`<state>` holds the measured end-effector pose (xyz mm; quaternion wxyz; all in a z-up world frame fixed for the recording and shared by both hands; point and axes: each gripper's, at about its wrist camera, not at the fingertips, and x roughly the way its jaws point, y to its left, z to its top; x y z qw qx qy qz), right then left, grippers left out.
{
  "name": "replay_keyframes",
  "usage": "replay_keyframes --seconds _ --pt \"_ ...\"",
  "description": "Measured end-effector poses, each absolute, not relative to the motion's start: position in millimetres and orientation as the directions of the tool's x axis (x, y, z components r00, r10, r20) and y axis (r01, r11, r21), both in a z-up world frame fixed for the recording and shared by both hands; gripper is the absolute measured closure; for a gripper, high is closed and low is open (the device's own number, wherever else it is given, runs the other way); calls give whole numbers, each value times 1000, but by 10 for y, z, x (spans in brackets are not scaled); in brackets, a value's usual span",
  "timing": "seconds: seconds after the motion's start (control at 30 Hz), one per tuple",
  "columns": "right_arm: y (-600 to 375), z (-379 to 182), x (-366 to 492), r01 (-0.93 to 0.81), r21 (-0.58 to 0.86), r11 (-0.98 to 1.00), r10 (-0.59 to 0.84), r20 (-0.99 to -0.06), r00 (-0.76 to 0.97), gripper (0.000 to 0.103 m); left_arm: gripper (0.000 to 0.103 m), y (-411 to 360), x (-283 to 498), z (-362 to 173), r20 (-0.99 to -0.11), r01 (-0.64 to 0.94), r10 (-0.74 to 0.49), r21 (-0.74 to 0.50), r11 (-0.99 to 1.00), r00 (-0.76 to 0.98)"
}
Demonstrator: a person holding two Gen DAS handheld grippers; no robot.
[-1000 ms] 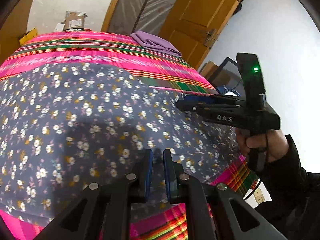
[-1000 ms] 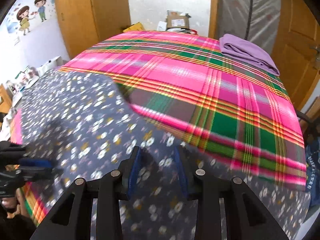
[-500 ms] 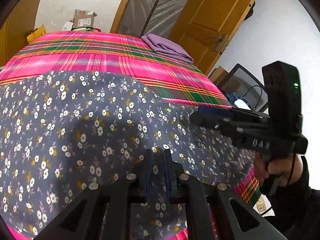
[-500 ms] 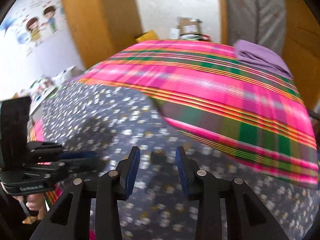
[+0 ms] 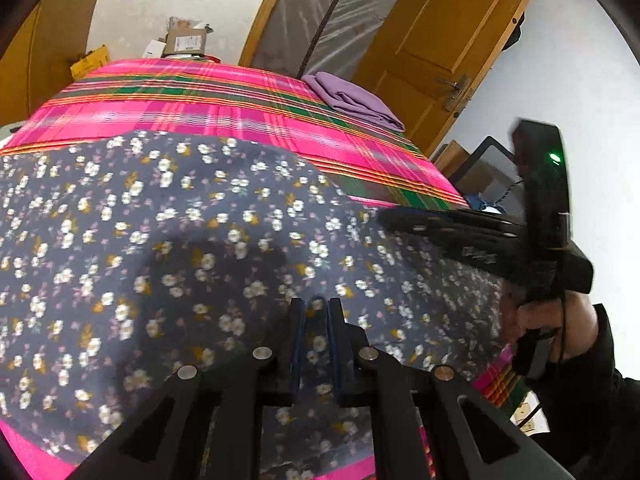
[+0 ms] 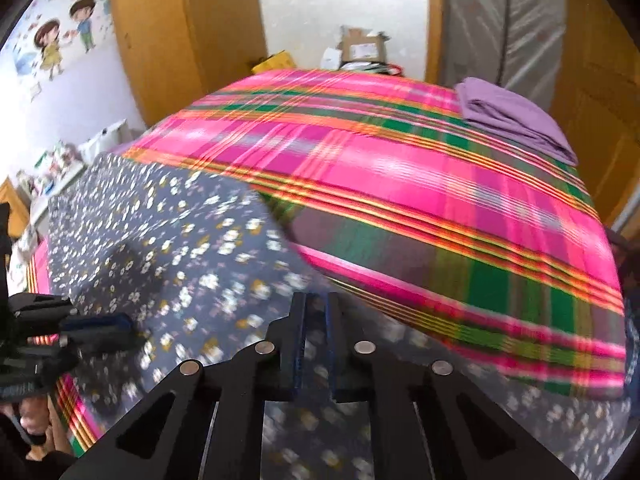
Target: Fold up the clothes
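nearest in the left wrist view: left gripper (image 5: 316,312) at 6 o'clock, jaws nearly together with only a narrow gap, a pinch of floral cloth (image 5: 200,248) caught between them. same from the right wrist view: right gripper (image 6: 316,312) at 6 o'clock, jaws just drawn in to a narrow slit, pinching the floral cloth (image 6: 180,248) near its edge. cloth spread flat over the near part of a plaid bedcover (image 5: 224,108), filling the left wrist view from 9 o'clock through 6 o'clock to about 4 o'clock; in the right wrist view lying from 9 o'clock to 5 o'clock. at 3 o'clock in the left wrist view, the right gripper seen side-on, fingertips on the cloth's edge, gripped by a hand (image 5: 556,320) in a dark sleeve. farther off, at 1 o'clock, a folded purple cloth (image 5: 352,100) on the far corner of the bedcover. beyond it a wooden door (image 5: 440,40); at 11 o'clock a cardboard box (image 5: 186,40) past the bed.
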<state>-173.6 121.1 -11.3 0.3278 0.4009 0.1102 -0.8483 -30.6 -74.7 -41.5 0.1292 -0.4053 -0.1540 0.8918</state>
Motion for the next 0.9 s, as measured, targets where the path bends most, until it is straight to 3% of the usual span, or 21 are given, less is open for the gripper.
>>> replay_keyframes --seconds 0.3,0.4,0.6,0.9 --pt "2279 -239 -1268 564 111 -818 -454 -728 -515 91 93 -913 -106 -455 -662 -121 358 -377 -918 -659" --pt "2435 -226 -1053 572 101 -814 -464 -705 -536 83 92 -854 -39 -428 -662 -149 369 -365 -919 -653" --pt "2242 -99 -723 711 77 -699 -571 -659 -489 78 92 -477 68 -373 -658 -278 436 -337 -900 -614" --pt "2084 -273 -516 800 39 -599 -595 -690 -412 77 92 -340 276 -425 -674 -342 464 -316 -885 -576"
